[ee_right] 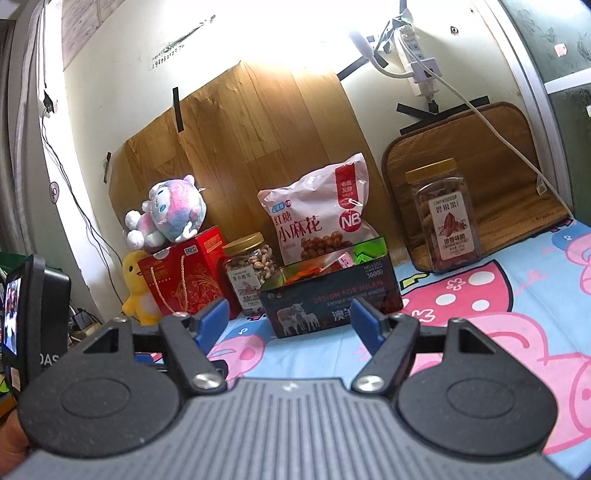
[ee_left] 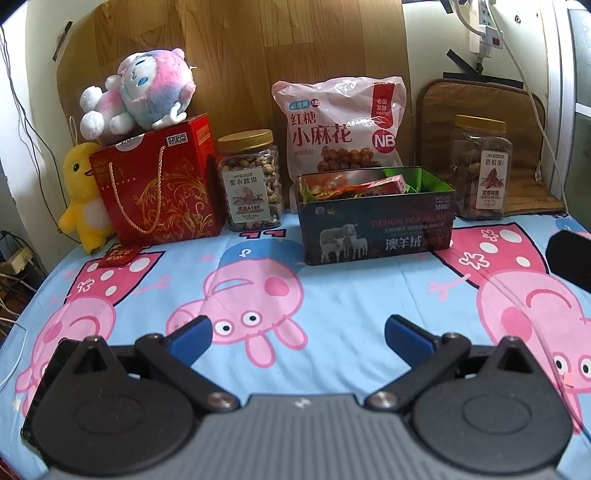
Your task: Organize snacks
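A dark tin box (ee_left: 376, 229) (ee_right: 332, 299) with sheep on its side stands open on the cartoon-print cloth, with small snack packets (ee_left: 351, 186) inside. Behind it leans a pink bag of twisted snacks (ee_left: 341, 125) (ee_right: 317, 214). A gold-lidded nut jar (ee_left: 251, 181) (ee_right: 251, 269) stands left of the tin, another jar (ee_left: 480, 166) (ee_right: 447, 218) to the right. A small red packet (ee_left: 118, 256) lies near the cloth's left edge. My left gripper (ee_left: 297, 334) is open, well short of the tin. My right gripper (ee_right: 288, 319) is open too, nothing between its fingers.
A red gift box (ee_left: 159, 184) (ee_right: 184, 273) carries a pink plush toy (ee_left: 136, 92) (ee_right: 166, 214), with a yellow duck plush (ee_left: 83, 192) (ee_right: 138, 288) beside it. A wood panel (ee_left: 258, 55) and a brown mat (ee_left: 480, 107) lean on the wall. Cables and a power strip (ee_left: 484, 29) hang at right.
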Available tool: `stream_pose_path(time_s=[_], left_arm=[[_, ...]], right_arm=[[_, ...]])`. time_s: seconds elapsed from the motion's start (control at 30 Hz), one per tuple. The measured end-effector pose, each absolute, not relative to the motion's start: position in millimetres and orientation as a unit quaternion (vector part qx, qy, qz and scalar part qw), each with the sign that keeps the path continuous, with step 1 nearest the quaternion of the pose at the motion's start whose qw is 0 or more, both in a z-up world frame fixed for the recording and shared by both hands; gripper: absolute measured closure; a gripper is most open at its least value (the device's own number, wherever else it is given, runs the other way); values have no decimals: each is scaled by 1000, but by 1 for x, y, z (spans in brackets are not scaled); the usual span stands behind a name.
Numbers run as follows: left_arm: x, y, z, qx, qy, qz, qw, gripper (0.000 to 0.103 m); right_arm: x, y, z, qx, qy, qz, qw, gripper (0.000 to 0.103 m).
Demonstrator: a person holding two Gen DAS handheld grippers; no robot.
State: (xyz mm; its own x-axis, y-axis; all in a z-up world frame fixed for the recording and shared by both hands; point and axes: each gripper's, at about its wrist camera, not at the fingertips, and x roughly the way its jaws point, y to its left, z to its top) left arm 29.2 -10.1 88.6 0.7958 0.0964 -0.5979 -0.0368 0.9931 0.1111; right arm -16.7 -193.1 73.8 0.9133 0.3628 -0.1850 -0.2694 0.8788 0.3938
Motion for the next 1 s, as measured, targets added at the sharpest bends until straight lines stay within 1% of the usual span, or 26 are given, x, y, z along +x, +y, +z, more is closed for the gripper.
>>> stream_pose_path(time_s=[0.37, 0.63, 1.0], left_arm=[[28, -9, 92, 45, 306, 39, 950, 0], [24, -8, 95, 38, 291, 39, 955, 0], [22, -6, 95, 30, 292, 34, 955, 0]], right_arm=[[-15, -198, 73, 197, 131, 163, 958, 28], [-17, -195, 73, 188, 128, 168, 959, 28], [-18, -194, 71, 188, 129, 170, 959, 28]])
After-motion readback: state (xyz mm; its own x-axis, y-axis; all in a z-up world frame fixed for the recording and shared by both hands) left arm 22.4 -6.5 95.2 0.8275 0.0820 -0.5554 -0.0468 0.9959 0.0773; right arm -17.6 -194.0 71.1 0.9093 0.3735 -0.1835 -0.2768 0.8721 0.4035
